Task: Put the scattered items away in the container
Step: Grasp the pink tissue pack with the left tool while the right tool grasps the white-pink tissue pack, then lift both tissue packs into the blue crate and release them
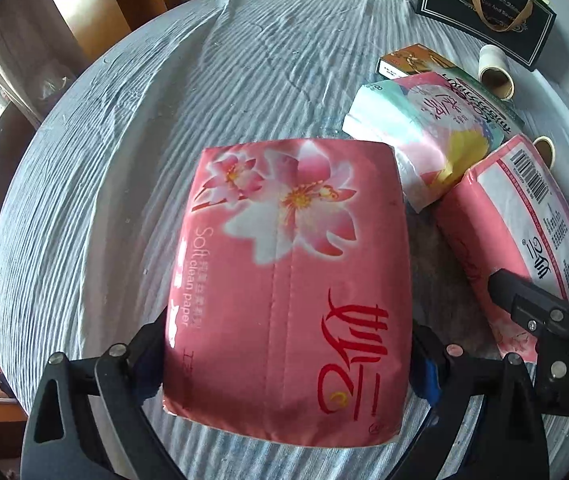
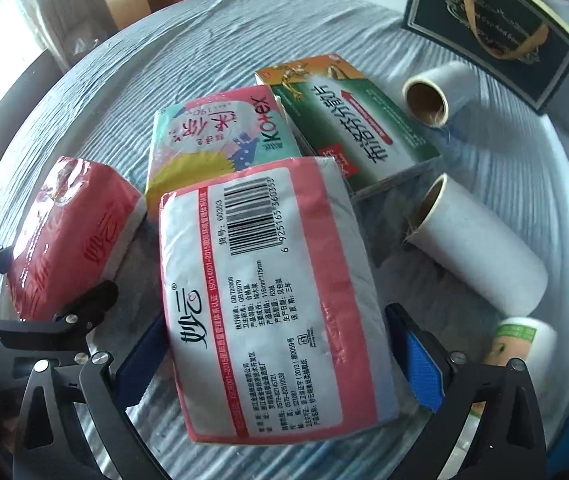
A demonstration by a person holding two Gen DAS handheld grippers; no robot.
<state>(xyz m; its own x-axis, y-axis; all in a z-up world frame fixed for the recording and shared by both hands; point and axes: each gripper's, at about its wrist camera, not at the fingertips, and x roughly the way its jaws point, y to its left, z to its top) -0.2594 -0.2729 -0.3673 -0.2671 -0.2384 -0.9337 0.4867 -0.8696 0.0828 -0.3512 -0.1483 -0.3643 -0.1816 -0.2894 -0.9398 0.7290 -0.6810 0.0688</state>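
My left gripper [image 1: 288,324] is shut on a pink flower-print tissue pack [image 1: 284,280], its pads pressed into the pack's two long sides just above the striped grey cloth [image 1: 144,160]. To its right a second pink tissue pack [image 2: 268,280] lies barcode side up, its far end leaning on a Kotex packet [image 2: 220,136]. My right gripper [image 2: 276,316] stands open astride this pack, and the right blue pad is clear of it. The held pack [image 2: 76,232] and the left gripper's fingers [image 2: 84,300] show at the left of the right wrist view.
A green and white box [image 2: 364,128] lies behind the packs. Two white paper rolls [image 2: 436,96] [image 2: 480,252] lie to its right, with a small green-labelled tub [image 2: 524,340] nearer. A dark gift bag [image 2: 492,28] with gold handles stands at the back right.
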